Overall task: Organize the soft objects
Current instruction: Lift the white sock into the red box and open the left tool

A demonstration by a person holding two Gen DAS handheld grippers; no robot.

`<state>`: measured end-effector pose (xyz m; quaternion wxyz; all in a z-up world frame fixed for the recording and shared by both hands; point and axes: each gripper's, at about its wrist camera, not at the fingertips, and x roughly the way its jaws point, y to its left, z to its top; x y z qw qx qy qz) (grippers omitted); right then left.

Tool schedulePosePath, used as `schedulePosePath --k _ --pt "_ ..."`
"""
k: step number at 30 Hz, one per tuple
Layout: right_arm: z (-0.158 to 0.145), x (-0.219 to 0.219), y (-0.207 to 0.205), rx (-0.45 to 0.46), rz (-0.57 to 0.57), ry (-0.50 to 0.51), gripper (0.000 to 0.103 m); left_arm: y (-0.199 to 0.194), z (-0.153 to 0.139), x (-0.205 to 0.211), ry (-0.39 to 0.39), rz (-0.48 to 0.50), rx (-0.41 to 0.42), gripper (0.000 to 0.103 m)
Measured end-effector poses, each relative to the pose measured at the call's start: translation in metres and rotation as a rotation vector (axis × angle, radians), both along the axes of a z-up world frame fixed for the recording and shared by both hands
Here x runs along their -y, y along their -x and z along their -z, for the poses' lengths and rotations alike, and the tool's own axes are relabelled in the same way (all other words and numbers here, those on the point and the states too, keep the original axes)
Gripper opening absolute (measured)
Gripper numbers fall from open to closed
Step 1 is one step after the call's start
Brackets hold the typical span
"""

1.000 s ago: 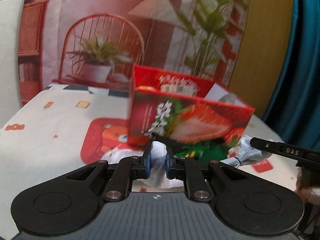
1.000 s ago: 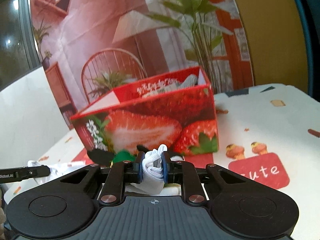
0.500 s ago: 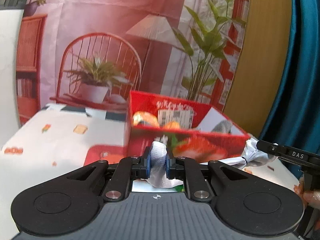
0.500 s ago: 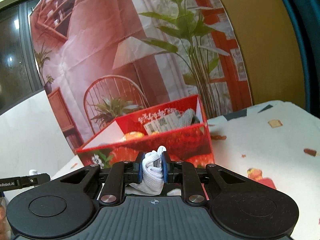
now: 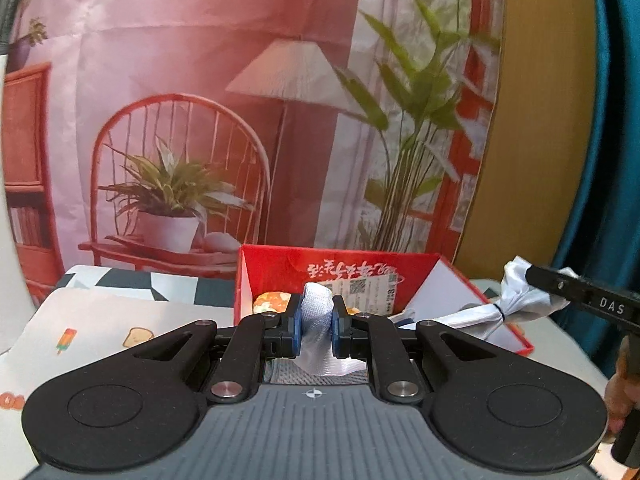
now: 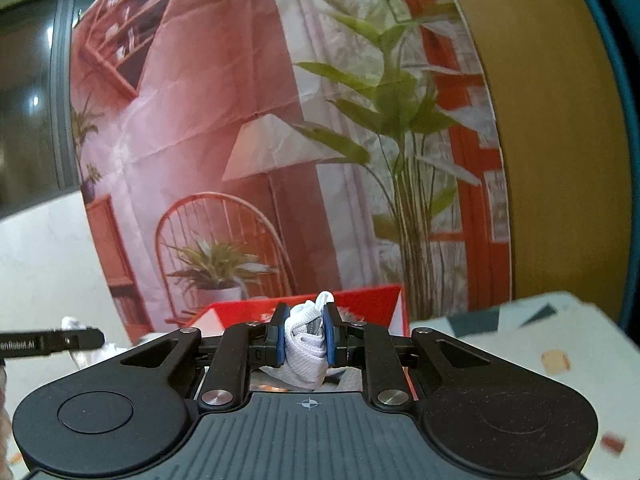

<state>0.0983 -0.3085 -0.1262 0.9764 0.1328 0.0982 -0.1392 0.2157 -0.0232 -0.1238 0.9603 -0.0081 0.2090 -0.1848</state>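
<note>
Left wrist view: left gripper (image 5: 316,328) closest to camera, blue pads clamped tight on one end of a white cloth (image 5: 317,320). Cloth bunches up between the pads and hangs down below them. Only this view shows the cloth spanning sideways: a twisted white strip runs right from the pinch, over the front edge of the red box (image 5: 472,312), up to a bunched knot at the tip of the right gripper, seen here side-on as a black bar at right edge. A bit of a hand (image 5: 620,380) shows under that bar, blurred.

Also only here: inside of the red box is open to view, orange-patterned item (image 5: 271,301) at its left inner corner, printed label on back wall, white inner wall at right. Box sits on a patterned tablecloth (image 5: 100,320), just beyond the pads.

Right wrist view: right gripper (image 6: 306,336) pads closed on the cloth's other end, a folded white wad with a tuft sticking up. The left gripper shows as a black bar at left edge with white cloth behind it. Here the box is mostly hidden behind the fingers, only red rim and a white flap visible; contents not seen. Tablecloth corner at right.

Pose: both grippers point slightly down toward the box, held roughly level side to side, cloth held above the table between them. Backdrop (image 5: 200,100) with printed chair, lamp, plants stands behind.
</note>
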Motion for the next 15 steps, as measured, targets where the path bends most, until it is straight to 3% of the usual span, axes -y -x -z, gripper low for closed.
schedulePosePath --k 6,15 --pt "0.007 0.007 -0.034 -0.103 -0.007 0.060 0.017 -0.035 0.015 0.017 -0.076 0.018 -0.110 0.015" --pt "0.037 -0.001 -0.061 -0.271 -0.052 0.064 0.017 -0.058 0.041 0.025 -0.140 0.032 -0.239 0.015"
